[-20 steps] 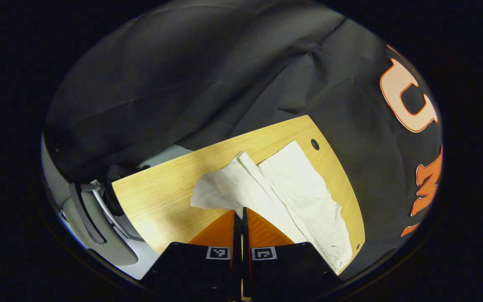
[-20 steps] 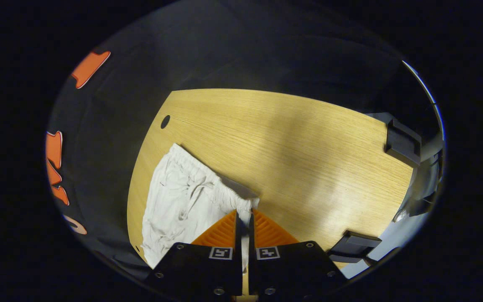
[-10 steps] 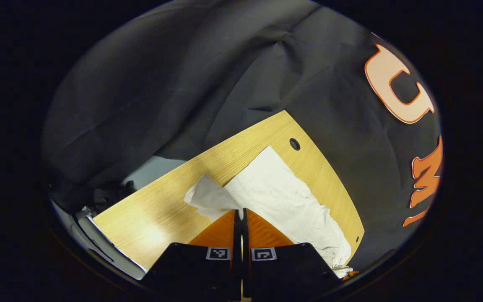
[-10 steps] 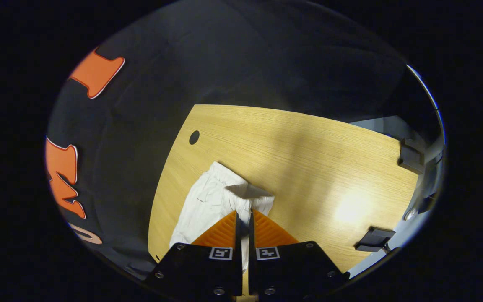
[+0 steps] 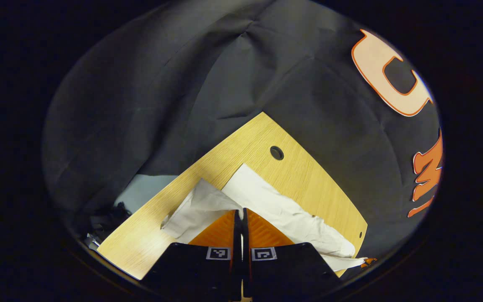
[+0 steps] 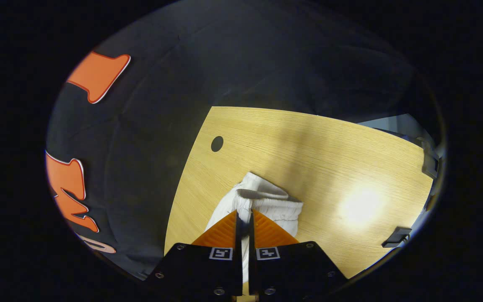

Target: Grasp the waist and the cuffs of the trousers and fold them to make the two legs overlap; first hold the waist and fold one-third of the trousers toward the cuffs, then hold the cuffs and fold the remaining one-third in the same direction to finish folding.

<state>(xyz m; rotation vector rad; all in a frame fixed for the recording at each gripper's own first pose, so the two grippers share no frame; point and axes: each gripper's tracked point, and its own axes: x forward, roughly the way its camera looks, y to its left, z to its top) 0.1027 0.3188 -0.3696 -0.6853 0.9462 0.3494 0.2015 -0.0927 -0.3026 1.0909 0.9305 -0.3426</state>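
Light oak-grain wooden table (image 5: 308, 176) with a round cable hole (image 5: 276, 152) near its far edge, black cloth booth wall behind. White, thin, crumpled cotton trousers (image 5: 283, 209) lie across the table; one leg is lifted off the surface at both ends.

Left gripper (image 5: 241, 216): your jaws are closed tight with no visible gap, pinching the white cuff end (image 5: 201, 205). The fabric drapes from the tips in a loose flap over the wood.

Right gripper (image 6: 245, 218): same closed state, clamped on the gathered elastic waistband (image 6: 266, 199). In the right gripper view the waist bunches up above the tips, and the rest of the cloth trails down the left side of the fingers toward the table edge.

Handling, my read: light, floppy, zero stiffness. It will sag between your two grips and the free layer can slide on the smooth wood. The waistband is the thickest, grippiest spot, so hold there, at the seam corner. At the cuff, take the hem, both layers if you can, since a single thin layer may slip out.

Keep tension between the grips so the top leg lands flat on the lower leg (image 5: 329, 241) with edges matched. The thirds folds are not yet started.
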